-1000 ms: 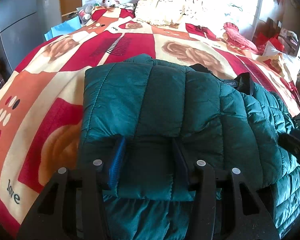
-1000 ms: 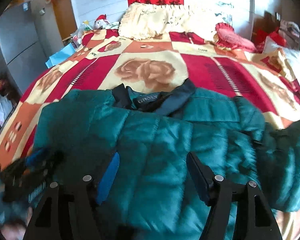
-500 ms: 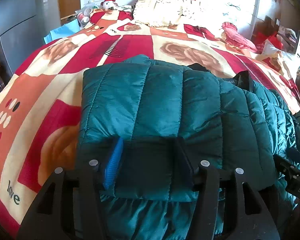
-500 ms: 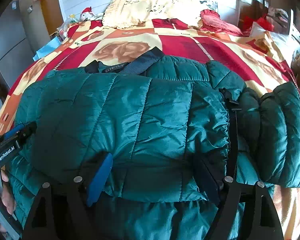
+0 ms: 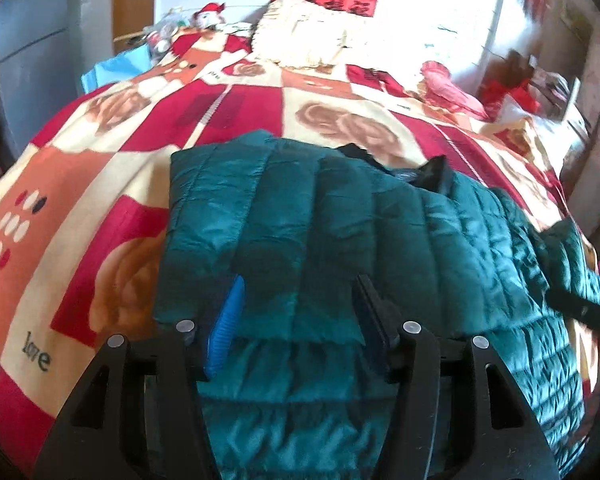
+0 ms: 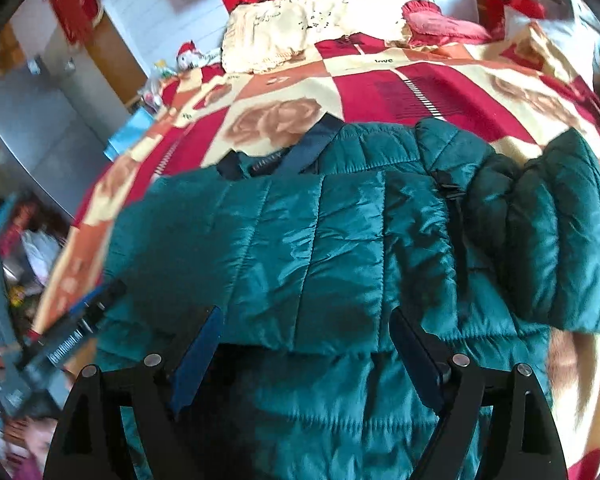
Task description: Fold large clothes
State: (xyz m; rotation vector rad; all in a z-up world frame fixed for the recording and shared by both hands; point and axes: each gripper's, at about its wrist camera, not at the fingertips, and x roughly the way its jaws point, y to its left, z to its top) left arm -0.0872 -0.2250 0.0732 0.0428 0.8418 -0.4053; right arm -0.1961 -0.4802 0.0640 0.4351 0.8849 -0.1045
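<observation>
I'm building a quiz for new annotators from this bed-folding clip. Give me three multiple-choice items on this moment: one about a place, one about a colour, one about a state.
1. Where does the puffer jacket lie?
A. on the patterned blanket
B. on the floor
C. on a hanger

2. What colour is the jacket?
A. red
B. dark teal green
C. white

3. How do the left claw and right claw stand?
A. both shut on the jacket
B. one shut, one open
C. both open, over the folded flap

Answers:
1 A: the red, cream and orange blanket shows around the jacket.
2 B: the quilted fabric is teal in both views.
3 C: each view shows a wide gap between the fingers, with no fabric pinched.
</observation>
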